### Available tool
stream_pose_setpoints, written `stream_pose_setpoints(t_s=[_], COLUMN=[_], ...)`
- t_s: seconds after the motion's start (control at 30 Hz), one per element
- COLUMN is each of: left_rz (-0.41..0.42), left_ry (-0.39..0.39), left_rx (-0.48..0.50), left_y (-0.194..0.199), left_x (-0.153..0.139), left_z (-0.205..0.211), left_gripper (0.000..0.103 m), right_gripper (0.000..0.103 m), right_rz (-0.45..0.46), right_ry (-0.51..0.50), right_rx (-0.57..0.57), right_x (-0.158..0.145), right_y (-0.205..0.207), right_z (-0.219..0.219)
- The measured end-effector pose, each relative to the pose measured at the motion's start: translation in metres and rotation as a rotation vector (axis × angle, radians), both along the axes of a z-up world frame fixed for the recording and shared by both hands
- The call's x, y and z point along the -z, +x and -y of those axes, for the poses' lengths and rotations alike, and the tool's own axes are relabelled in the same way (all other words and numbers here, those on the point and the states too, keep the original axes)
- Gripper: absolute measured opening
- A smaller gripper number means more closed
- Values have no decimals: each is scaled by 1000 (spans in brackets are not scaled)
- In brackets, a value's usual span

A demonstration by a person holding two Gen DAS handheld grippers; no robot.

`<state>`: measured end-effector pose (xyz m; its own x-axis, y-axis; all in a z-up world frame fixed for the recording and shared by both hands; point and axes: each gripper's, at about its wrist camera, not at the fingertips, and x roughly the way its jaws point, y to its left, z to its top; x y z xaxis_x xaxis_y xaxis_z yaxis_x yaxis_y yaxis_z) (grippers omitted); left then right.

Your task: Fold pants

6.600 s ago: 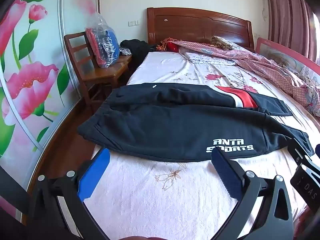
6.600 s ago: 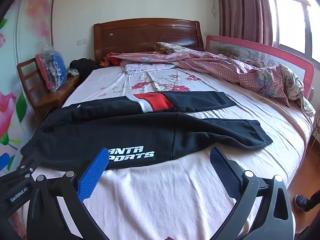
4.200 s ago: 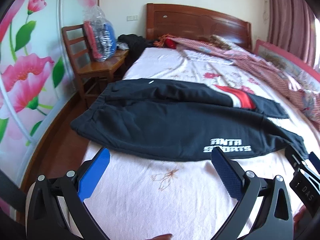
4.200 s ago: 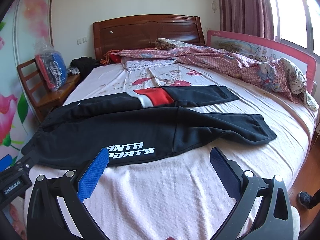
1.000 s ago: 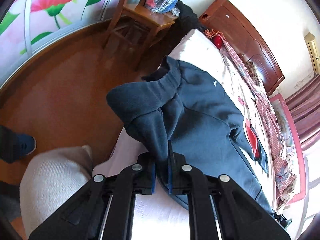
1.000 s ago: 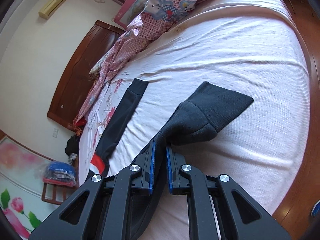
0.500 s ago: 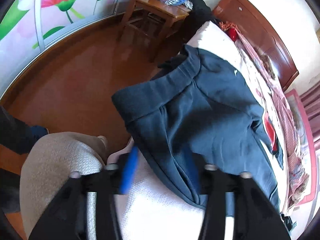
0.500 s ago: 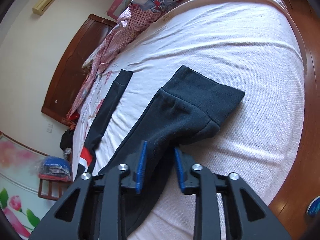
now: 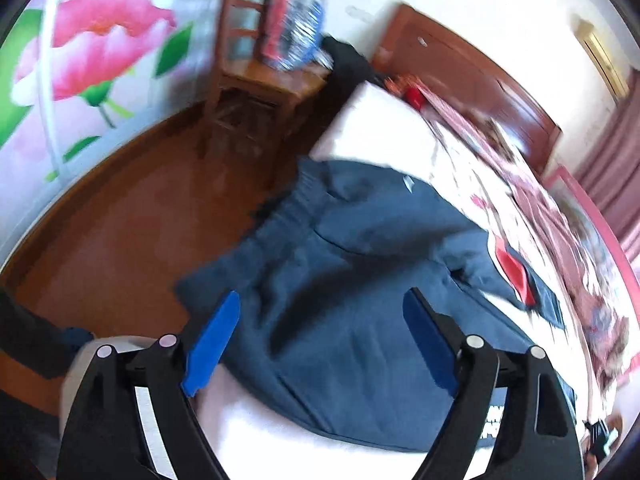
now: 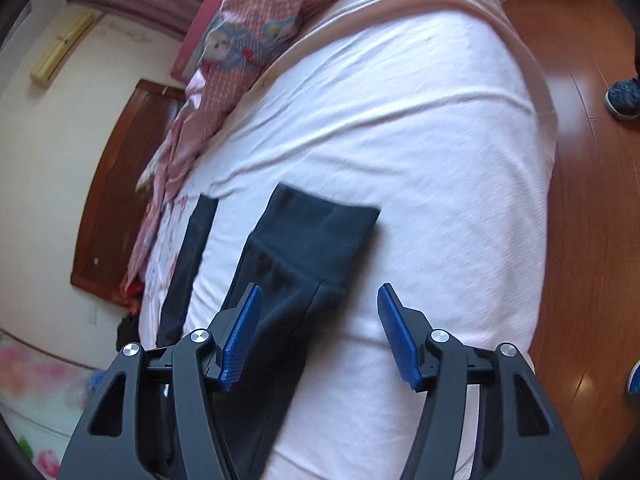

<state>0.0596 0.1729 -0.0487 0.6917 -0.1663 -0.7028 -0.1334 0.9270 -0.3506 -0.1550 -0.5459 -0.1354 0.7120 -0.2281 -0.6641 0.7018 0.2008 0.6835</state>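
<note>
Left wrist view, blurred.
- Left tongs (image 9: 320, 344): blue pads spread wide, jaws just been opening; nothing gripped, dark cloth lies beyond and below the gap.
- Pants (image 9: 360, 280): dark navy, waist end spread flat on the bed (image 9: 384, 120) at its near corner, waistband at the mattress edge by the wooden floor (image 9: 120, 220). Red patch (image 9: 514, 270) on the far leg; white lettering partly visible at lower right.
- Wooden chair (image 9: 256, 80) beside the bed, a plastic-wrapped bundle (image 9: 292, 36) on its seat. Wooden headboard (image 9: 460, 68) behind. Flower-painted wall panel (image 9: 80, 48) at left.

Right wrist view.
- Right tongs (image 10: 320, 336): pads apart at a middling width, jaws just been opening; the near leg runs past the left pad, not pinched.
- Pants, leg ends (image 10: 316, 232): near cuff flat on the white sheet (image 10: 420, 140); far leg (image 10: 192, 256) lies apart, parallel.
- Checked quilt (image 10: 248, 40) bunched along the far side. A shoe (image 10: 622, 98) on the floor at right.
</note>
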Motion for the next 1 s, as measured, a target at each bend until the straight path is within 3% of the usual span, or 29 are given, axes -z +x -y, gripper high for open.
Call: stream_pose_setpoints(t_s=[0.1, 0.2, 0.3, 0.4, 0.53, 0.67, 0.8, 0.9, 1.0], left_rz=[-42, -61, -60, -58, -62, -74, -90, -76, -81], left_ry=[2, 22, 58, 83, 99, 85, 53, 25, 43], left_rx=[55, 102, 129, 105, 69, 103, 166, 192, 213], left_y=[12, 25, 42, 70, 104, 123, 124, 117, 109], left_x=[7, 12, 12, 9, 6, 14, 31, 38, 46], left_z=[19, 42, 59, 65, 62, 75, 96, 106, 116], left_gripper=[91, 92, 93, 93, 93, 94, 94, 94, 94], right_gripper=[60, 60, 60, 60, 60, 60, 60, 60, 60], right_rz=[-42, -35, 8, 62, 7, -22, -52, -72, -75], right_ry=[-84, -159, -146, -62, -13, -21, -22, -2, -56], right_rx=[20, -52, -149, -231, -328, -395, -415, -362, -338], right_x=[-20, -42, -49, -40, -21, -13, -3, 8, 7], right_y=[-2, 19, 57, 106, 177, 239, 291, 316, 334], right_z=[4, 0, -3, -3, -3, -3, 6, 21, 32])
